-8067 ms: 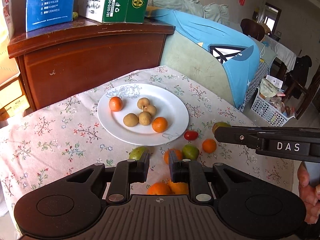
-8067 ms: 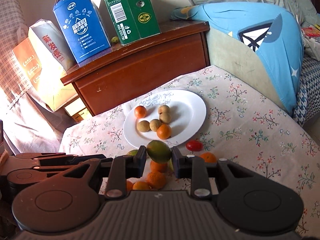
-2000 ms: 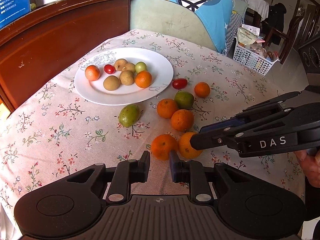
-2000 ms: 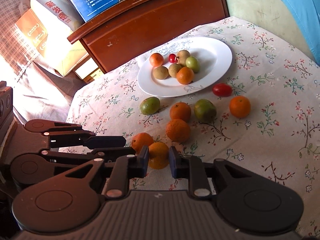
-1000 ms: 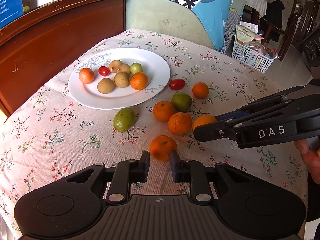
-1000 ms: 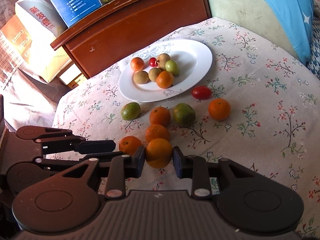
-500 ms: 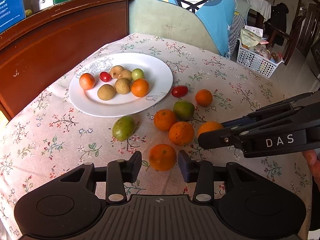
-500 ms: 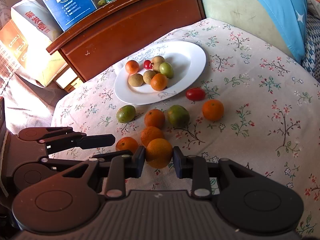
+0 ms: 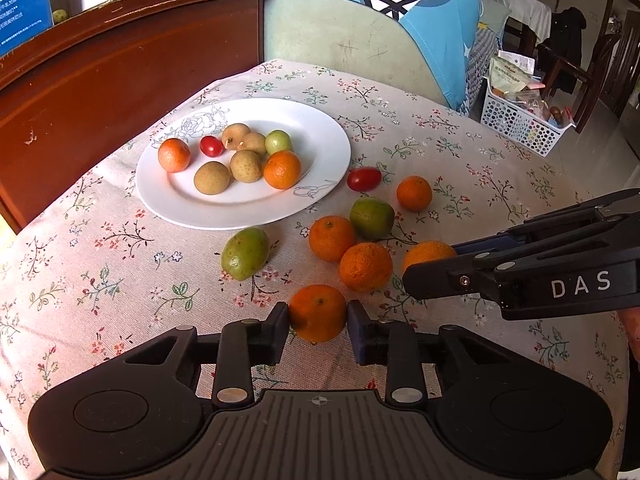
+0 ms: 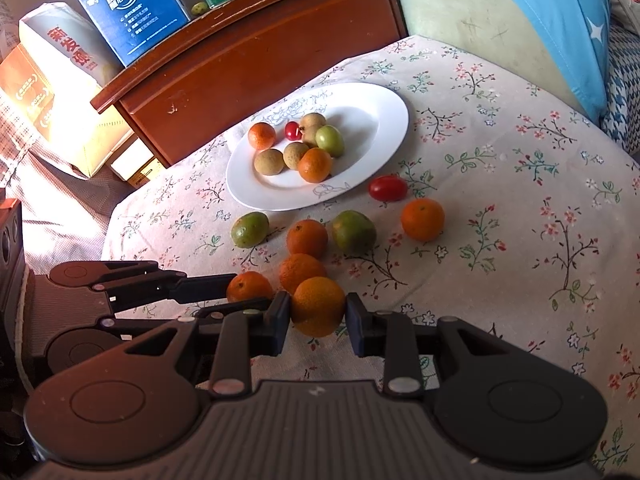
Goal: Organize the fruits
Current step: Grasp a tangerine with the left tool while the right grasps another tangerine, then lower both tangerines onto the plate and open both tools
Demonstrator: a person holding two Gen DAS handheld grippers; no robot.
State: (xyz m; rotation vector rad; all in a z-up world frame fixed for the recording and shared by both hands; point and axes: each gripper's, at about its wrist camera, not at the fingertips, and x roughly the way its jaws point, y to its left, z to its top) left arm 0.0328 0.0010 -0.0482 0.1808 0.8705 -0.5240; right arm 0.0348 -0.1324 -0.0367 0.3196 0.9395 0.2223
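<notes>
A white plate (image 9: 320, 140) on the flowered tablecloth holds two oranges, brown longans, a green fruit and a small tomato. Nearer me lie loose oranges, two green fruits (image 9: 245, 253) and a red tomato (image 9: 364, 179). My left gripper (image 9: 317, 322) has its jaws closing, and both pads touch the sides of the nearest orange (image 9: 317, 312), which rests on the cloth. My right gripper (image 10: 318, 316) is shut on another orange (image 10: 318, 306), held just above the cloth. That orange (image 9: 426, 254) shows in the left wrist view behind the right gripper's fingertips.
A dark wooden cabinet (image 10: 260, 52) with blue and green cartons stands behind the table. A sofa with a blue cushion (image 9: 432, 12) is at the back right. A white basket (image 9: 520, 120) sits on the floor beyond the table's right edge.
My left gripper opened, came forward around the nearest orange and closed onto it. My right gripper stayed where it was, still holding its orange.
</notes>
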